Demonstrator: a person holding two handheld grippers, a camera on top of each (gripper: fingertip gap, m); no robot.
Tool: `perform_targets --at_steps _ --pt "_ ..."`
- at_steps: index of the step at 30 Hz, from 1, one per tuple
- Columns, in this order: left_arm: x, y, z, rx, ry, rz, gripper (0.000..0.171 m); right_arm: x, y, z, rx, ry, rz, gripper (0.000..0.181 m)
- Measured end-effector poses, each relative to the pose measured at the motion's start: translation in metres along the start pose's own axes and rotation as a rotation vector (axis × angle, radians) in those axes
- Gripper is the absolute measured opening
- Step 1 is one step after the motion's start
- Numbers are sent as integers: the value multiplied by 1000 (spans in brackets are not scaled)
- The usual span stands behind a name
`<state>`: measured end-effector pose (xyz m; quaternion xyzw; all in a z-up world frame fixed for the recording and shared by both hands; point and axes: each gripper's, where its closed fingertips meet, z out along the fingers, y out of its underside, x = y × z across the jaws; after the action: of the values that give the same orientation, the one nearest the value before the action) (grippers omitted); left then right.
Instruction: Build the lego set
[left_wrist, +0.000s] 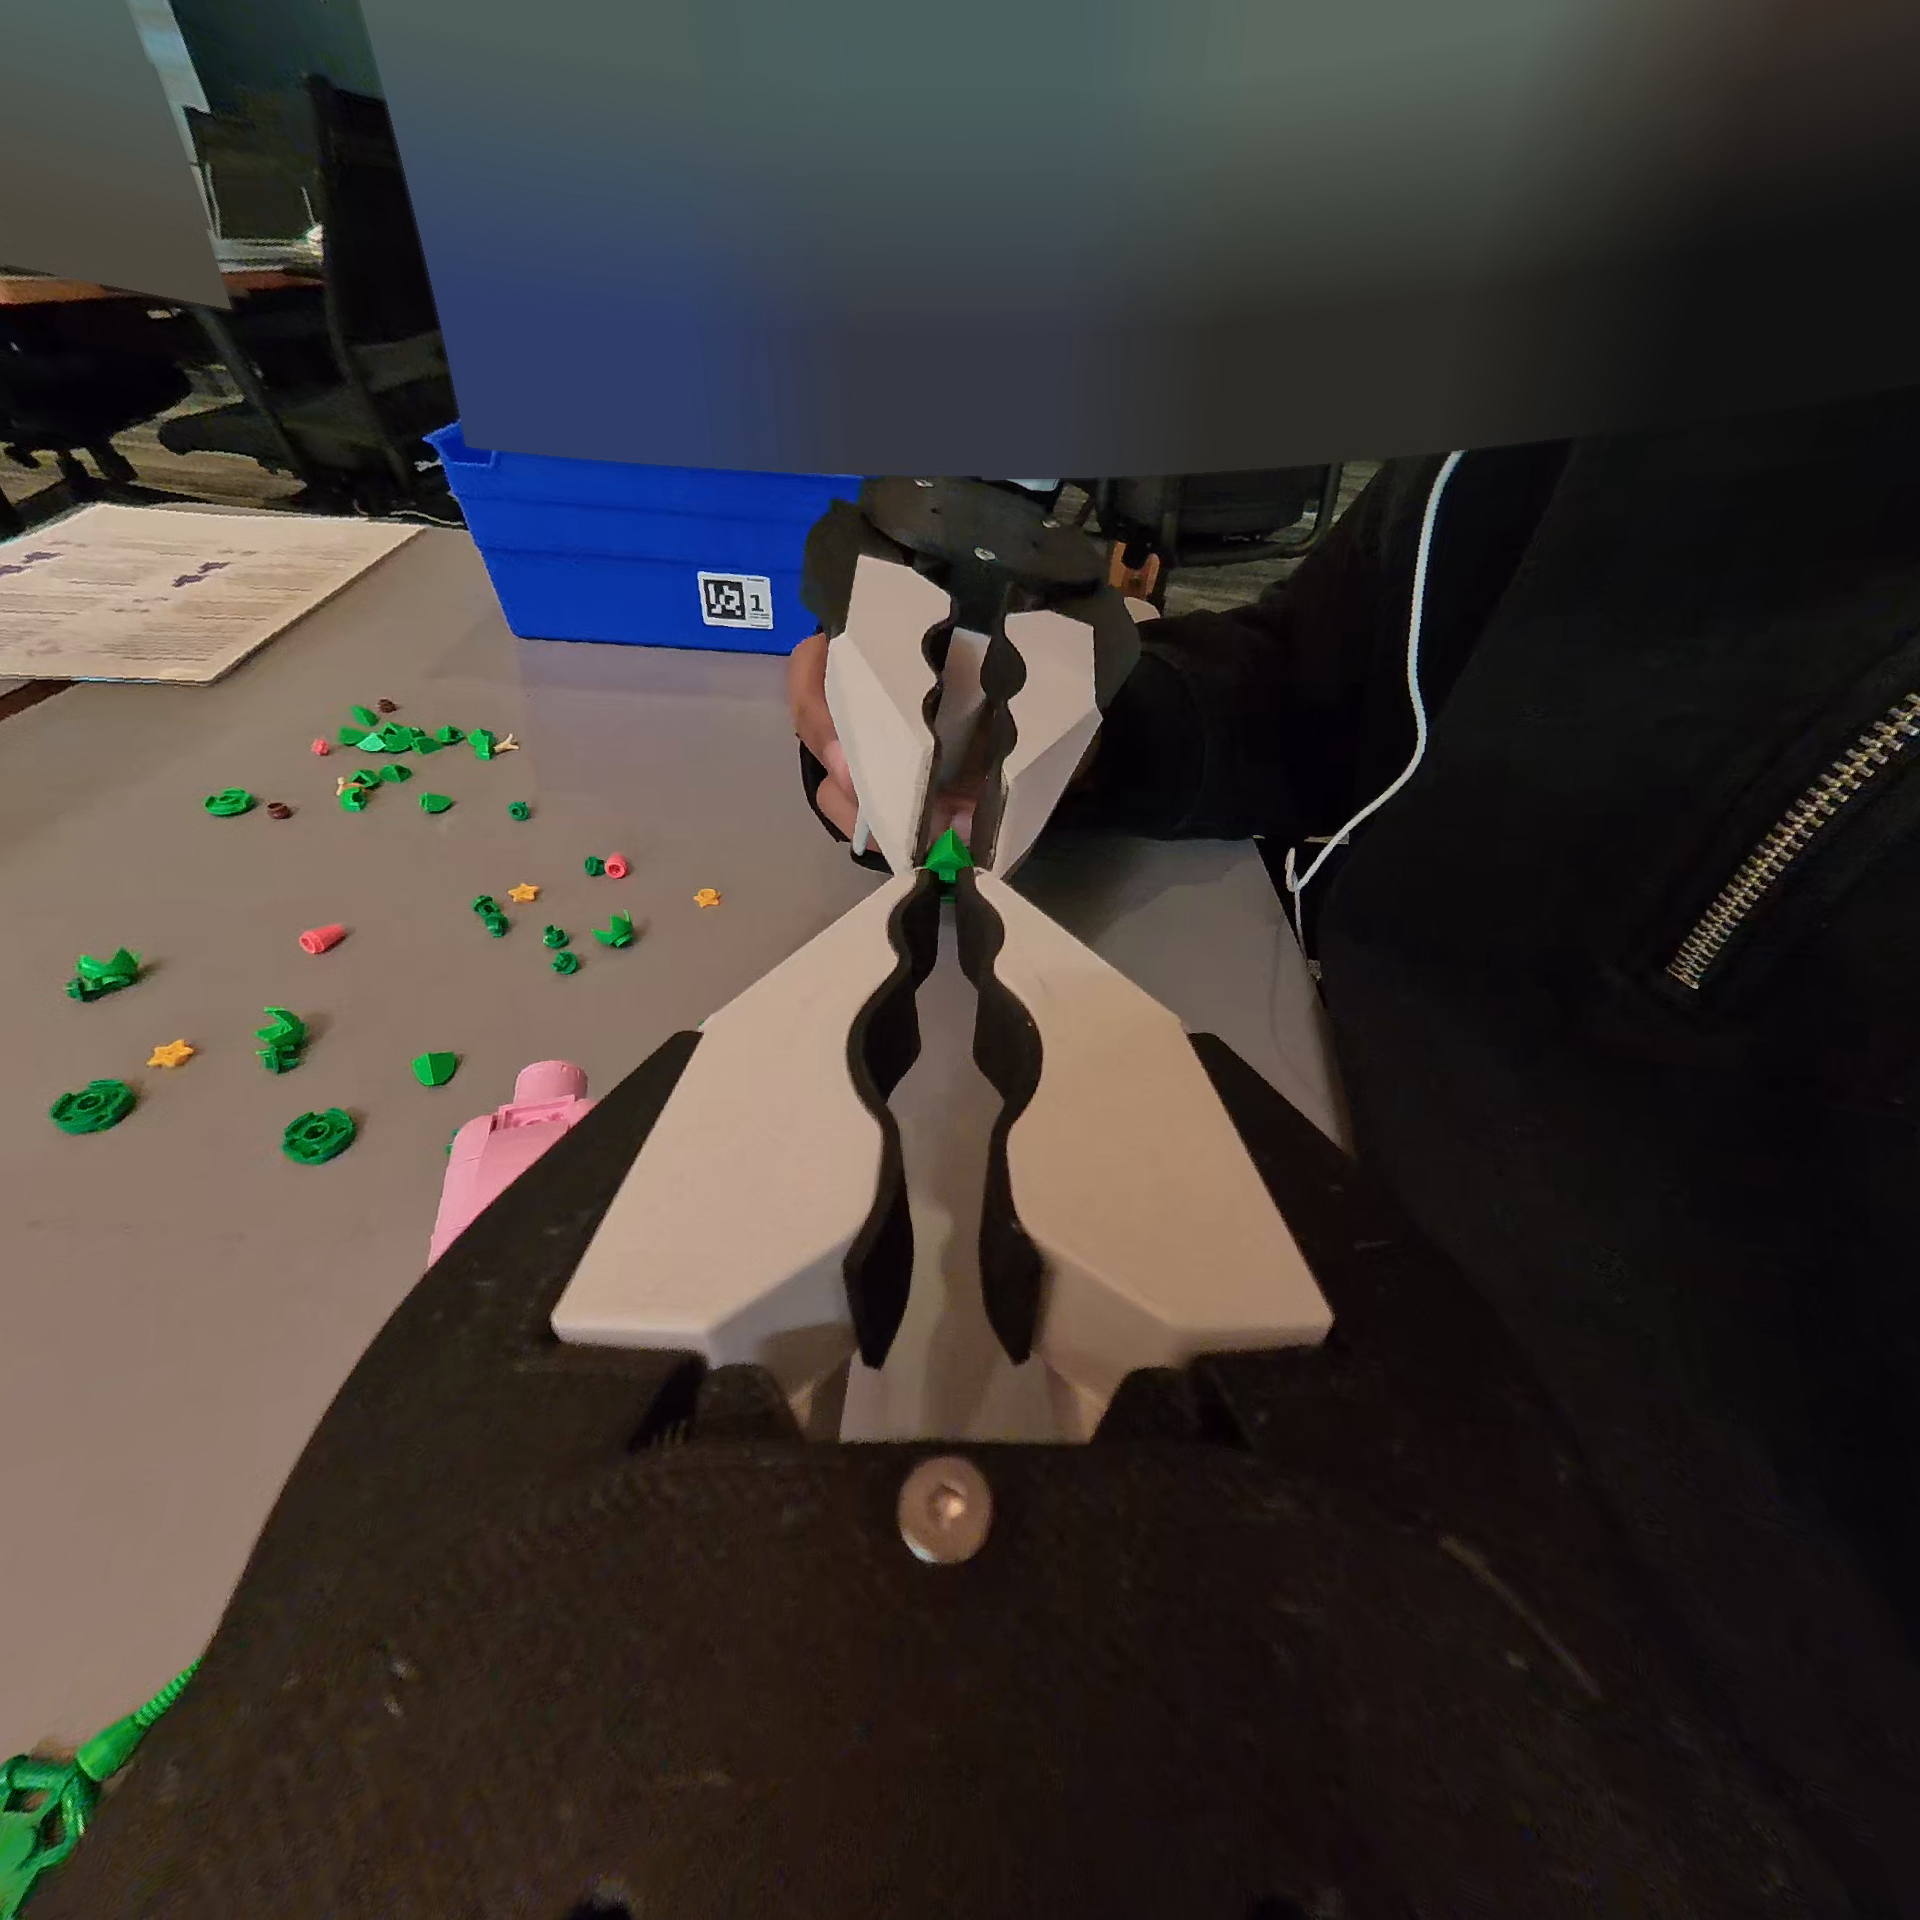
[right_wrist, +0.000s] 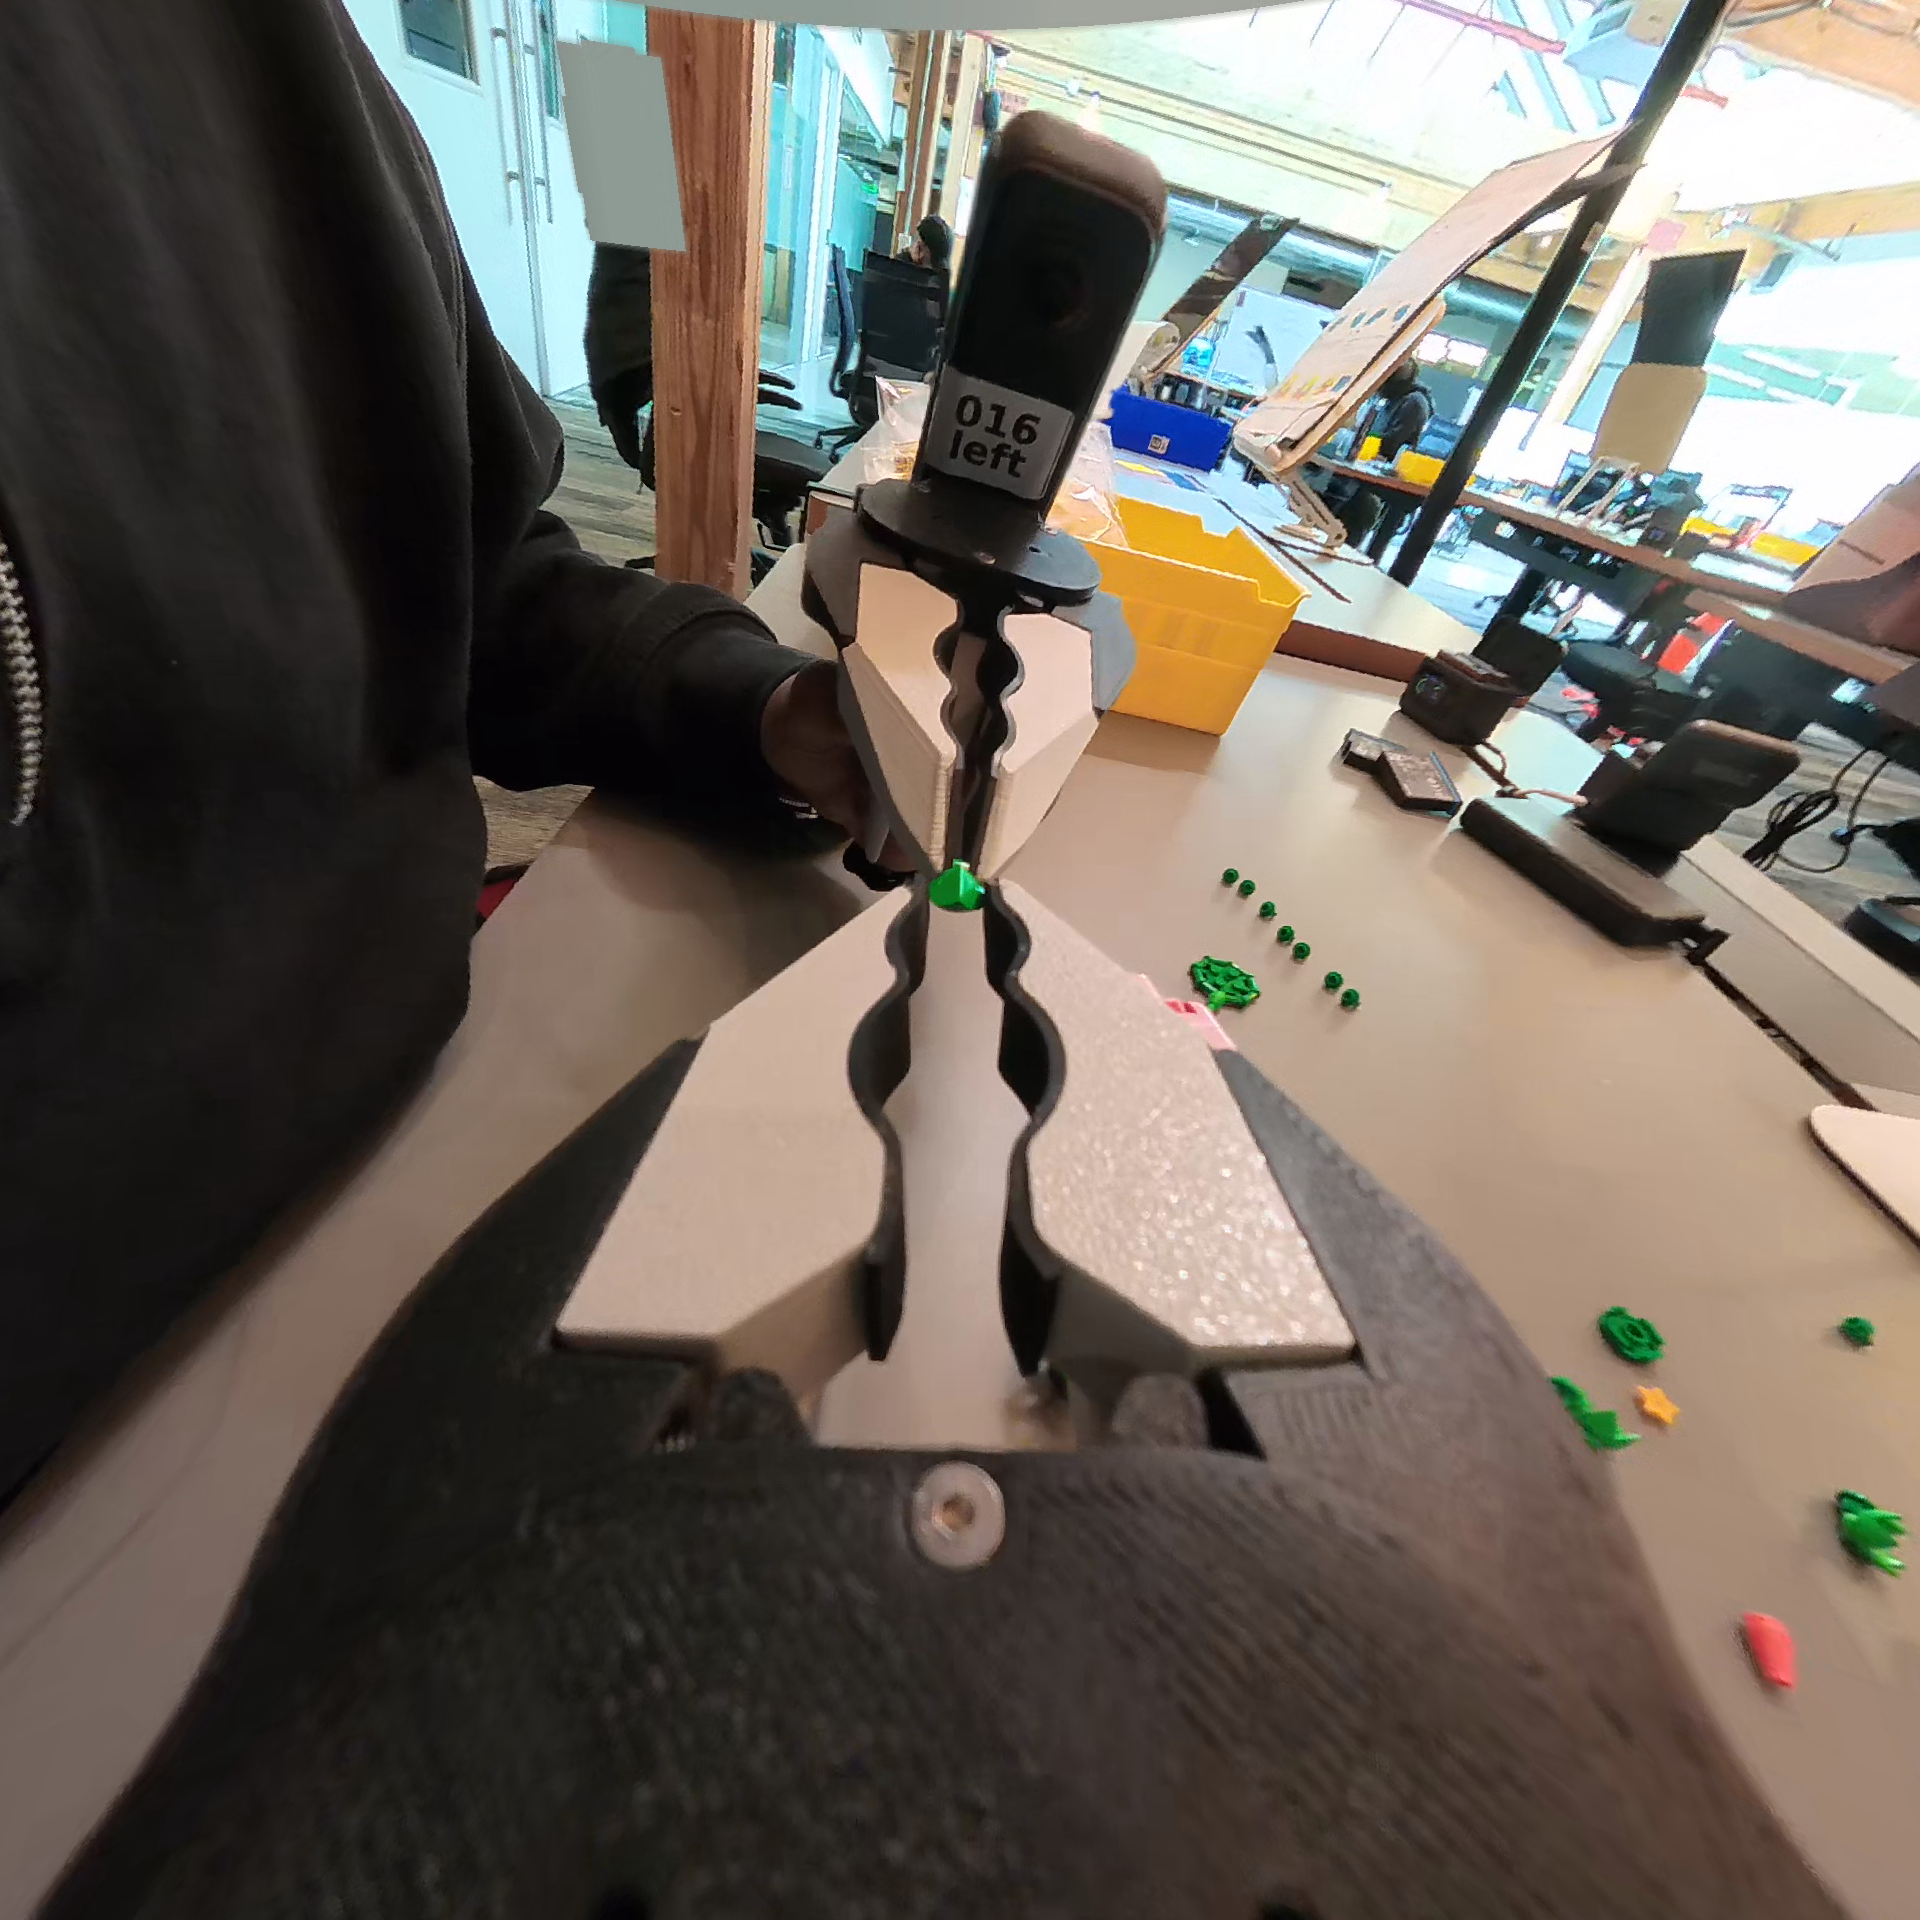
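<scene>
My left gripper (left_wrist: 940, 883) and my right gripper (right_wrist: 951, 906) meet tip to tip above the grey table (left_wrist: 260, 1299), close to the person's black jacket. A small green Lego piece (left_wrist: 948, 854) is pinched where the tips meet; it also shows in the right wrist view (right_wrist: 954, 886). Both pairs of fingers are closed narrow on it. I cannot tell whether it is one piece or two joined. The right gripper (left_wrist: 954, 836) comes down from above in the left wrist view. The left gripper (right_wrist: 961, 860) does so in the right wrist view.
Loose green leaves and round plates (left_wrist: 312, 1135), yellow stars (left_wrist: 169, 1054) and red cones (left_wrist: 322, 938) lie on the table at left. A pink build (left_wrist: 509, 1143) lies beside my left gripper. A blue bin (left_wrist: 623, 561), a printed sheet (left_wrist: 177, 587), a yellow bin (right_wrist: 1195, 623) and dark devices (right_wrist: 1579, 862) stand farther back. The grippers are tip to tip, or close to it.
</scene>
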<state>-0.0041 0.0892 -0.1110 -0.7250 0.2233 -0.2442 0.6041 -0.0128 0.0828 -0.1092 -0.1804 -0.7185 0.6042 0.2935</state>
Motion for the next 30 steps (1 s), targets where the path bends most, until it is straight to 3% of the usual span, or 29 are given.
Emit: perform_targets --at_steps 30 --pt "7 -3 0 2 2 57 0 -8 -3 1 -4 -108 280 7"
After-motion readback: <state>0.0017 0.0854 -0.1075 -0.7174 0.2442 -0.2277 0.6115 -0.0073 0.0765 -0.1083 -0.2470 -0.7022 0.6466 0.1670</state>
